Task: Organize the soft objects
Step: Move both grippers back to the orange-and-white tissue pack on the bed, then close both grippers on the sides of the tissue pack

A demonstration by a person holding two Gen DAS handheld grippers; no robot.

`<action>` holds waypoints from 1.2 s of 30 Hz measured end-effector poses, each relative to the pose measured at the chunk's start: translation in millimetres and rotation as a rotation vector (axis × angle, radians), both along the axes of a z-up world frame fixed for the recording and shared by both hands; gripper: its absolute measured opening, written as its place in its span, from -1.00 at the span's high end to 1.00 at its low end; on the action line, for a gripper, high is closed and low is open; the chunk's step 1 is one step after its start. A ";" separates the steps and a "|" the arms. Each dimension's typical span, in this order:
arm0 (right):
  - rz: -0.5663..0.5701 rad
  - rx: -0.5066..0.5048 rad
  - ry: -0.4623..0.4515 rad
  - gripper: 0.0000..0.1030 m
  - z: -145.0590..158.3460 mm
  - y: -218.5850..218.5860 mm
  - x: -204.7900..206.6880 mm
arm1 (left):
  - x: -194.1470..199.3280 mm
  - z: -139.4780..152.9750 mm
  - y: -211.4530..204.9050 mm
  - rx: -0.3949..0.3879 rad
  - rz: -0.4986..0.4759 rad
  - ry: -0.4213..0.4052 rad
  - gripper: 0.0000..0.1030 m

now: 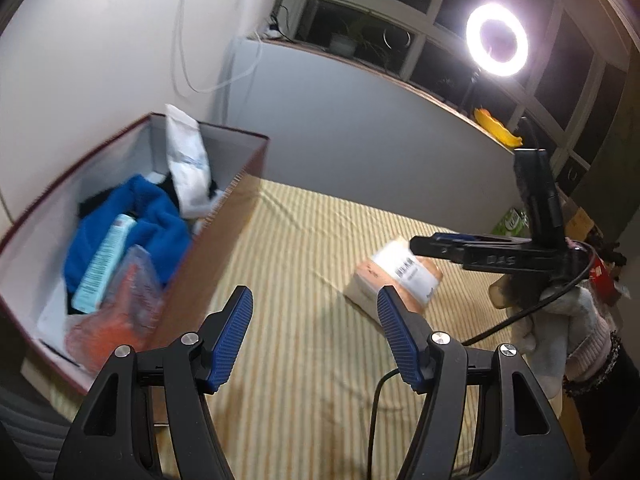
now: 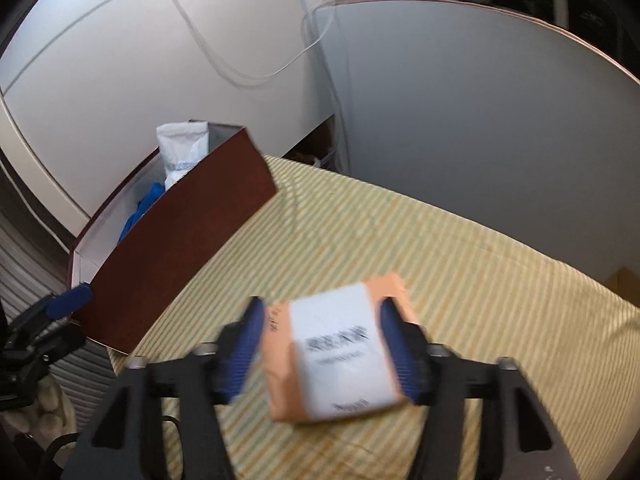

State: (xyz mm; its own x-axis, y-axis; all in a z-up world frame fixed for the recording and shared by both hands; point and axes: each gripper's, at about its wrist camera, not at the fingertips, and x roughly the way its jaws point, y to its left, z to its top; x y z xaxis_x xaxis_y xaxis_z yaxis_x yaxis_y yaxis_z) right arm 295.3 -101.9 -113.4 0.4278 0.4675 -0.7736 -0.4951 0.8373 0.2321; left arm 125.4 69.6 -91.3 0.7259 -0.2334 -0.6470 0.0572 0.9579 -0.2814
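Your right gripper [image 2: 322, 350] has its jaws spread around the orange packet [image 2: 334, 354]; the view is blurred, so whether the pads [image 2: 240, 354] press on it is unclear. It looks straddled, not clamped. The packet lies flat on the striped cloth [image 2: 500, 280], near the table's front and well apart from the box [image 2: 176, 240]. Your left gripper [image 1: 316, 336] stands about half open with nothing between its fingers, hovering over bare cloth just beside the box's near wall. Risks: close off-centre and the soft packet may squash or squirt out sideways; the slick white label [image 2: 340, 352] won't help grip. Drag it and the cloth may bunch up. Farther off, the box is already crowded with blue fabric [image 1: 132, 224], a tube [image 1: 102, 264] and a tall white pouch [image 1: 186, 164], so a careless drop could land on the rim or tip that pouch.
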 end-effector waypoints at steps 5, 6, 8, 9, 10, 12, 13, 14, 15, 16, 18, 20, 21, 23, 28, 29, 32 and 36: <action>-0.012 -0.024 0.011 -0.32 -4.1 -27.7 1.0 | 10.8 -17.2 -19.6 -0.025 -0.035 0.048 -0.33; -0.012 -0.023 0.015 -0.32 -5.9 -31.0 2.0 | 13.1 -20.6 -24.5 -0.024 -0.042 0.057 -0.33; -0.010 -0.003 0.032 -0.32 -9.6 -38.6 3.4 | 18.0 -27.0 -31.7 -0.036 -0.054 0.079 -0.33; -0.009 0.013 0.043 -0.32 -12.0 -42.5 4.6 | 21.6 -30.1 -34.2 -0.046 -0.060 0.092 -0.33; -0.010 0.025 0.053 -0.32 -14.2 -45.4 5.7 | 25.3 -33.7 -37.3 -0.056 -0.064 0.107 -0.33; -0.015 0.044 0.068 -0.32 -19.2 -50.5 9.3 | 32.4 -38.5 -42.4 -0.067 -0.072 0.128 -0.33; -0.013 0.053 0.076 -0.32 -21.5 -52.6 10.6 | 36.4 -41.0 -45.3 -0.072 -0.077 0.138 -0.33; -0.011 0.062 0.083 -0.32 -23.9 -52.5 10.9 | 38.2 -42.2 -47.6 -0.074 -0.081 0.145 -0.33; -0.009 0.074 0.093 -0.32 -26.5 -52.7 12.2 | 41.7 -44.2 -50.2 -0.075 -0.086 0.154 -0.33; -0.008 0.082 0.099 -0.32 -28.7 -51.8 14.1 | 44.3 -45.6 -52.1 -0.076 -0.089 0.161 -0.33; -0.002 0.103 0.114 -0.32 -32.3 -52.3 16.9 | 51.1 -49.0 -57.0 -0.083 -0.102 0.177 -0.33; 0.002 0.116 0.127 -0.32 -35.6 -51.7 19.0 | 55.8 -51.7 -60.6 -0.085 -0.109 0.188 -0.33; 0.006 0.126 0.138 -0.32 -37.7 -51.4 20.4 | 59.2 -53.9 -63.0 -0.086 -0.113 0.196 -0.33; 0.013 0.141 0.154 -0.32 -41.3 -50.0 21.9 | 63.0 -56.5 -65.8 -0.087 -0.120 0.206 -0.33; 0.030 0.163 0.181 -0.32 -47.5 -44.3 24.4 | 69.1 -61.6 -70.9 -0.091 -0.137 0.232 -0.33; 0.033 0.168 0.185 -0.32 -48.0 -43.8 24.3 | 69.8 -62.9 -71.6 -0.092 -0.140 0.235 -0.33; 0.035 0.178 0.196 -0.32 -49.4 -42.4 24.3 | 69.8 -64.6 -73.0 -0.094 -0.149 0.241 -0.32; 0.039 0.178 0.205 -0.17 -50.2 -42.5 22.6 | 70.4 -65.5 -75.6 -0.101 -0.161 0.242 -0.28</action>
